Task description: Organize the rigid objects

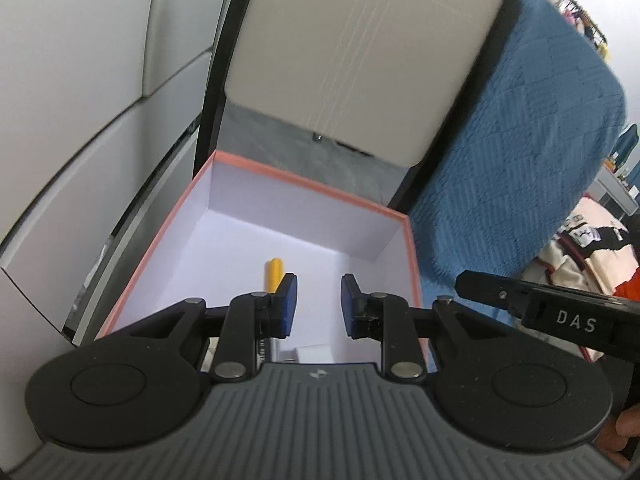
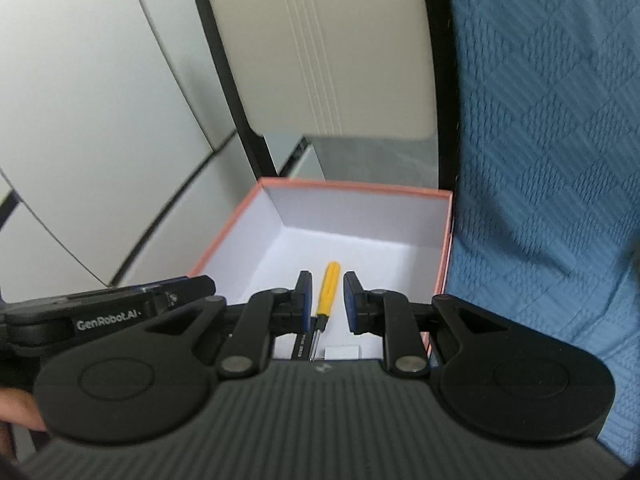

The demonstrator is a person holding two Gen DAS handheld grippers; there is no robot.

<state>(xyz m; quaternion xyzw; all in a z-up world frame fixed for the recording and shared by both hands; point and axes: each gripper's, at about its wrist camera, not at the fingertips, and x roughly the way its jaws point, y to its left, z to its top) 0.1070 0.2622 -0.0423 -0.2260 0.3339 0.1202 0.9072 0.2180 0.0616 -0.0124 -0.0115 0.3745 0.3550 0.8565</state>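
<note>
A pink-rimmed box with white inner walls stands open below both grippers, and the right wrist view shows its rim too. A yellow-handled screwdriver lies on the box floor beside a small white block. In the left wrist view only its handle shows. My left gripper hovers over the box, open by a small gap, with nothing between the pads. My right gripper hovers alongside, its jaws drawn nearly together and empty; the screwdriver shows through the slit far below.
A beige chair panel on a black frame leans behind the box. A blue quilted blanket drapes along the right. White cabinet panels fill the left. Clothing lies at the far right.
</note>
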